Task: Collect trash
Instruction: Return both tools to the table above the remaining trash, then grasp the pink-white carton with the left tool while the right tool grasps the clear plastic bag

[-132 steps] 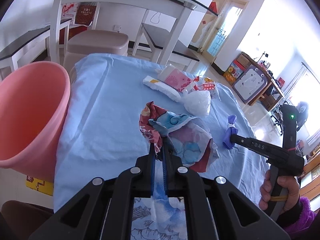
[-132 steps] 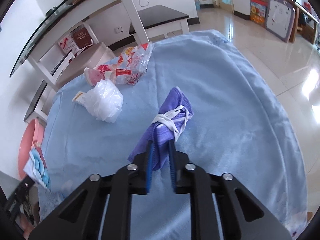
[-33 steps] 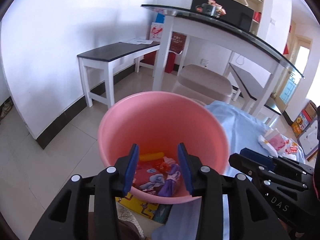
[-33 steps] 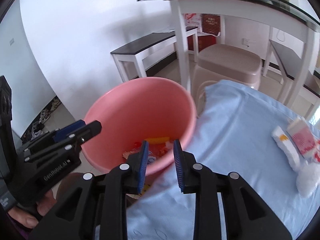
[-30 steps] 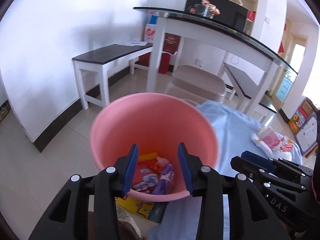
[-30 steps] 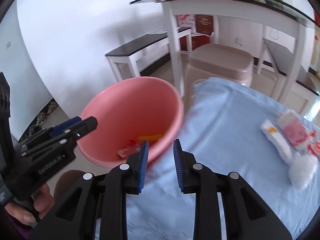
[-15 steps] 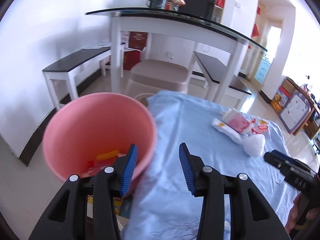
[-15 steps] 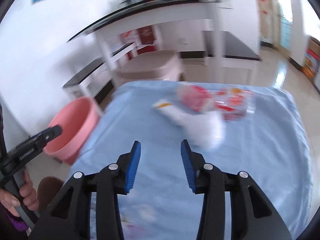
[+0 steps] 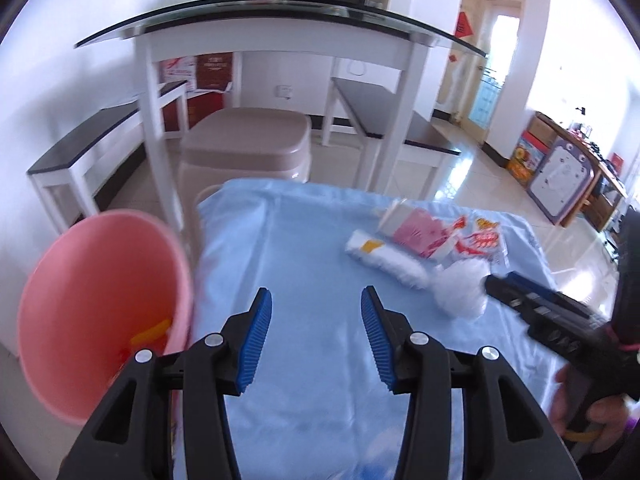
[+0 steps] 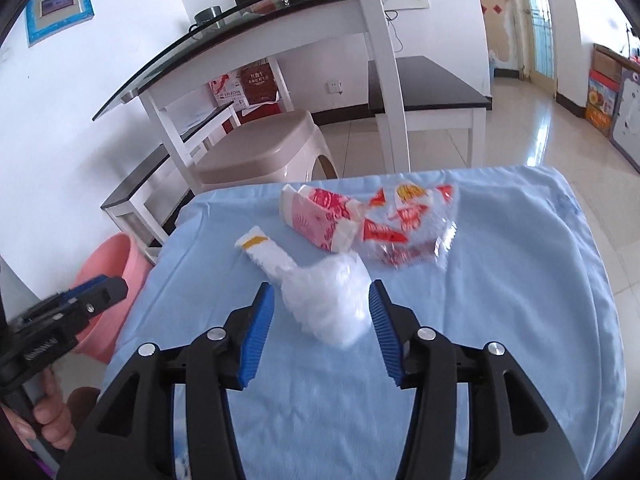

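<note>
We see the left claw [image 9: 316,334] spread wide over the blue-covered surface [image 9: 296,240] with nothing between its pads; its jaws have just been opening. Just left of it sits the pink bucket [image 9: 92,292], beside the surface's edge, with red and yellow scraps inside (blurred, so we cannot name them). The right claw [image 10: 322,330] is also released, its jaws having just been opening, and a crumpled white plastic bag [image 10: 332,300] lies between its 2 blue pads [image 10: 256,340] without either pressing on it. Behind the bag lie 3 more pieces of trash: a white roll with a yellow mark [image 10: 260,250], a pink-and-white packet [image 10: 320,216] and a clear red-printed wrapper [image 10: 408,224], the packet and wrapper touching each other.
</note>
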`<state>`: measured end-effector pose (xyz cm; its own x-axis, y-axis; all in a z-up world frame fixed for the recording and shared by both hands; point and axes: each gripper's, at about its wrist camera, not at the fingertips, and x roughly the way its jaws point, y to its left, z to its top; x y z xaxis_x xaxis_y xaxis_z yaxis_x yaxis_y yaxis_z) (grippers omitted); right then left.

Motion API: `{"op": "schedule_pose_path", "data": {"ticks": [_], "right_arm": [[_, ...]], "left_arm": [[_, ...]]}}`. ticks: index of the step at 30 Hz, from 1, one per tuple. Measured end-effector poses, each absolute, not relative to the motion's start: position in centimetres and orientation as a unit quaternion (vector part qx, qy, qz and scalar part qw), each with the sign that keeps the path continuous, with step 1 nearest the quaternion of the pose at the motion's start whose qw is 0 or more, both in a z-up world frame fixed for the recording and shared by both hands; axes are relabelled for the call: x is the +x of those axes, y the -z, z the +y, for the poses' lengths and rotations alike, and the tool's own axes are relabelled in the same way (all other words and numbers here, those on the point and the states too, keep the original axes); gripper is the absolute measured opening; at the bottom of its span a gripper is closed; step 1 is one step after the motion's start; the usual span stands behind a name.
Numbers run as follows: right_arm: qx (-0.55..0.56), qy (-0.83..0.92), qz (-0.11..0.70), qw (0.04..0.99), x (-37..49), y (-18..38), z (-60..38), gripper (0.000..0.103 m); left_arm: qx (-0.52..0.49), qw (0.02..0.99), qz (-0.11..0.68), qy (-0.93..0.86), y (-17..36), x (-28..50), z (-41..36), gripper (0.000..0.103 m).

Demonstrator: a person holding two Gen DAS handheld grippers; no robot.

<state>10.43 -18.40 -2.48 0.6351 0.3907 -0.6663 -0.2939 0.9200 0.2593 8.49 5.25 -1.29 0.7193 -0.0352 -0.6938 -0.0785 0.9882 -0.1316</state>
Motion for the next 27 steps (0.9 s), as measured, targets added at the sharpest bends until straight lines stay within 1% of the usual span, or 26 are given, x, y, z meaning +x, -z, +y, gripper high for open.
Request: {"op": "schedule_pose_path", "data": {"ticks": [9, 12, 13, 15, 19, 22, 27], "right_arm": [[0.041, -0.191, 0.409, 0.891, 12.0, 5.5, -17.1, 0.050], [0.050, -0.202, 0.409, 0.889, 11.8, 5.7, -17.2, 0.037], [0.051, -0.202, 0.407, 0.889, 11.8, 5.7, -17.2, 0.035], [0.047, -0.204, 0.400, 0.892, 11.5, 5.8, -17.1, 0.034], [0.039, -0.209, 0.399, 0.892, 11.3, 5.7, -16.8, 0.034], [0.052, -0.214, 0.404, 0.888, 11.5, 6.0, -17.3, 0.034], [0.062, -0.218, 0.407, 0.885, 11.7, 6.0, -17.6, 0.034]], "left_arm": [[-0.058, 0.925, 0.372, 0.052, 1.5, 15.3, 1.1, 0.047], [-0.059, 0.919, 0.385, 0.062, 2.1, 17.8, 0.1, 0.047], [-0.067, 0.915, 0.393, 0.063, 2.3, 18.6, -0.1, 0.047], [-0.098, 0.903, 0.414, 0.062, 3.0, 20.3, -0.4, 0.047], [-0.161, 0.871, 0.461, 0.050, 4.3, 23.4, -0.6, 0.047], [-0.204, 0.849, 0.486, 0.041, 5.0, 25.1, -0.6, 0.047], [-0.235, 0.821, 0.520, 0.007, 6.2, 26.8, -1.3, 0.047]]}}
